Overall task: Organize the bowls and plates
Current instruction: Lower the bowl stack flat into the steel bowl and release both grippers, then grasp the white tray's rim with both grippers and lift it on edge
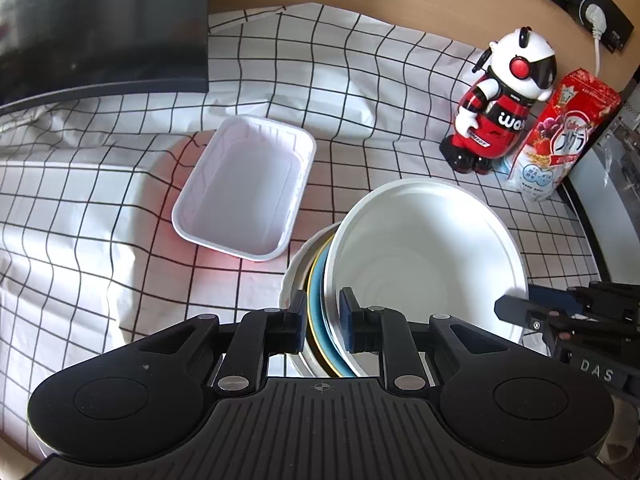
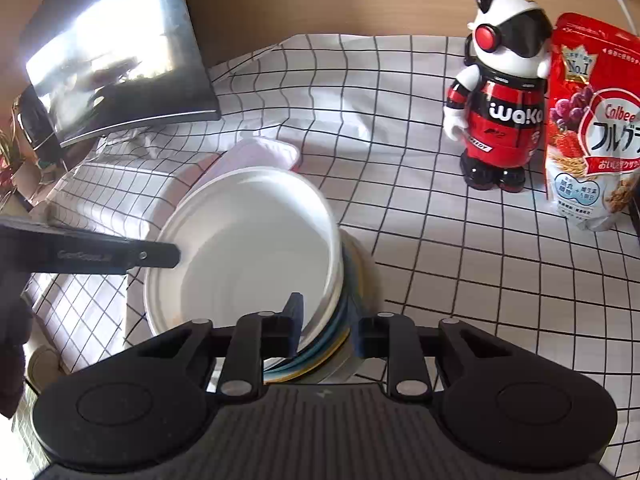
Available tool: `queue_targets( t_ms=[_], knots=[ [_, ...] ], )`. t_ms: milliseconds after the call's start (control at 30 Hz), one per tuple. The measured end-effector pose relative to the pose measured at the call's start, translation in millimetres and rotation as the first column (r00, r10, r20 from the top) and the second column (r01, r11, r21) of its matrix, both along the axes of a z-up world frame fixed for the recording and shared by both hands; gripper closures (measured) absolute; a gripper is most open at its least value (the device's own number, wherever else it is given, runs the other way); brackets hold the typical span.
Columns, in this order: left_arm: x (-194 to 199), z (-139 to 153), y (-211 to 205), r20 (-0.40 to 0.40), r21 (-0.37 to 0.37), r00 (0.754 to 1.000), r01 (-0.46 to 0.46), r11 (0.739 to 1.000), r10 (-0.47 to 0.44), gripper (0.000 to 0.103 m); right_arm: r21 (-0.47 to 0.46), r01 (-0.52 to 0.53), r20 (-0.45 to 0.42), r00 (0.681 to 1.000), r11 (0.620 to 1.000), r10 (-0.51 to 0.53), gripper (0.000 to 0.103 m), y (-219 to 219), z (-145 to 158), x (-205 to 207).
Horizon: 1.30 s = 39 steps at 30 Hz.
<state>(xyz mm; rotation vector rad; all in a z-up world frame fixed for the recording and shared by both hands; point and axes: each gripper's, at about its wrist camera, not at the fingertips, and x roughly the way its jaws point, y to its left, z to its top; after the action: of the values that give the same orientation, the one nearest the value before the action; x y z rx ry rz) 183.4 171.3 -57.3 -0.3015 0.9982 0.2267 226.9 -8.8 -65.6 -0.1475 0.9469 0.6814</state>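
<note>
The stack of plates and bowls (image 1: pixel 400 264) is being clamped at opposite rims by the left gripper (image 1: pixel 323 320) and right gripper (image 2: pixel 326 326) above the checked cloth (image 1: pixel 100 208) (tilted already), so nested pieces could be slid apart if one side is raised faster.

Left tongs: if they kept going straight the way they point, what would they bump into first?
Probably the stacked plates, whose rims already sit between the left tongs. Beyond them lies the checked cloth, though depth is hard to judge.
</note>
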Motion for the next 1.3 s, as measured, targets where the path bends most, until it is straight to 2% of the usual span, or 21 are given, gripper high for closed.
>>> queue_targets(
  t_ms=[267,333,400,433,467,500,533,567,700,767,800,933,1000,1067,1133,1167,1300],
  knots=[
    [-2.4,4.8,-0.6,0.010,-0.005,0.999,0.033,0.999,-0.033,0.084,-0.019,0.057,0.003,0.998,0.998,-0.057,0.080,-0.2,2.6,2.9],
    [-4.3,11.3,5.1,0.034,-0.036,0.999,0.044,0.998,-0.043,0.084,-0.005,0.059,-0.013,0.998,0.998,-0.059,0.080,1.0,11.2,6.5],
    [-7.6,21.8,19.7,0.083,-0.105,0.995,0.058,0.993,-0.049,0.084,0.022,0.063,-0.041,0.997,0.998,-0.062,0.079,5.4,23.6,12.6],
    [-8.8,26.4,29.1,0.107,-0.135,0.993,0.057,0.989,-0.043,0.084,0.036,0.065,-0.051,0.997,0.997,-0.063,0.076,9.0,29.9,15.8],
    [-10.7,31.3,42.4,0.128,-0.158,0.991,0.048,0.986,-0.028,0.084,0.050,0.063,-0.063,0.996,0.997,-0.060,0.069,14.5,37.4,19.4],
    [-11.2,34.8,53.5,0.139,-0.162,0.990,0.037,0.986,-0.014,0.084,0.065,0.061,-0.077,0.995,0.996,-0.056,0.064,22.0,45.6,23.7],
    [-10.7,37.9,66.0,0.141,-0.152,0.990,0.018,0.988,0.004,0.084,0.073,0.065,-0.087,0.994,0.995,-0.058,0.053,29.0,51.8,27.3],
    [-8.8,39.8,79.3,0.139,-0.133,0.990,-0.005,0.991,0.024,0.083,0.076,0.073,-0.098,0.993,0.994,-0.065,0.047,38.0,58.3,31.0],
    [19.2,32.8,124.1,0.093,-0.029,0.995,-0.041,0.999,0.043,0.083,0.032,0.056,-0.146,0.988,0.998,-0.051,0.046,81.0,74.7,53.6],
    [40.4,20.4,141.0,0.043,-0.015,0.998,-0.050,0.999,0.051,0.083,-0.040,0.034,-0.179,0.983,0.999,-0.041,0.032,105.1,75.6,69.4],
    [49.8,13.9,147.3,0.028,-0.021,0.998,-0.048,0.999,0.048,0.083,-0.070,0.027,-0.187,0.982,0.997,-0.040,0.030,115.2,74.2,75.7],
    [84.0,-11.8,152.9,-0.035,0.026,0.999,-0.002,1.000,0.003,0.081,-0.148,0.006,-0.160,0.987,0.989,-0.030,0.021,153.0,59.3,100.3],
    [91.7,-24.0,154.4,-0.062,0.020,0.998,-0.027,0.999,0.028,0.080,-0.153,-0.022,-0.210,0.978,0.988,-0.011,0.021,171.9,43.2,118.7],
    [101.3,-37.8,156.6,-0.106,0.011,0.994,-0.028,1.000,0.029,0.079,-0.170,-0.030,-0.316,0.949,0.985,-0.026,0.021,187.9,19.1,142.2],
    [109.9,-48.4,156.8,-0.141,0.054,0.990,-0.010,0.999,0.017,0.079,-0.213,0.008,-0.395,0.914,0.977,-0.094,0.021,198.4,-7.2,162.3],
    [114.1,-52.9,156.7,-0.152,0.067,0.988,-0.002,0.998,0.012,0.079,-0.234,0.021,-0.421,0.899,0.972,-0.121,0.022,202.9,-18.5,169.4],
    [124.9,-71.7,164.7,-0.185,0.044,0.983,-0.001,0.999,0.009,0.079,-0.341,0.029,-0.514,0.831,0.940,-0.212,0.030,221.5,-69.0,190.5]
  ],
)
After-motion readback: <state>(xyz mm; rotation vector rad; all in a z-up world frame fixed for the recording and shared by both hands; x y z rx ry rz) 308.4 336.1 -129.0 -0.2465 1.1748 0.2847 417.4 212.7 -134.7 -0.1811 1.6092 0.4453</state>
